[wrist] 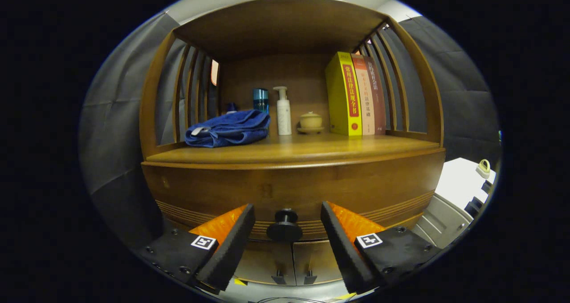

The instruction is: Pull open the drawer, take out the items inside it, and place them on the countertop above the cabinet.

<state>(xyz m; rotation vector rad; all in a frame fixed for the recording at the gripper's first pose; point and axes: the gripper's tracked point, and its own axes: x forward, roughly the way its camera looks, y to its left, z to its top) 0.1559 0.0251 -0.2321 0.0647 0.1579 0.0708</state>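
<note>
Gripper view: the gripper is held open, its fingers flanking the drawer knob without contact. The drawer is shut below the counter. Fingers should be centred, closed firmly, then drawn straight back.

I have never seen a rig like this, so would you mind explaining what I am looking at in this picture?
A person holds a two-finger gripper, and a fisheye camera riding on it looks forward along the fingers. They are open and hold nothing; the black drawer knob sits between them, untouched. The drawer looks closed. On the wooden countertop above it lie a folded blue towel, a white pump bottle, a blue bottle, a small lidded pot and three upright books.
</note>
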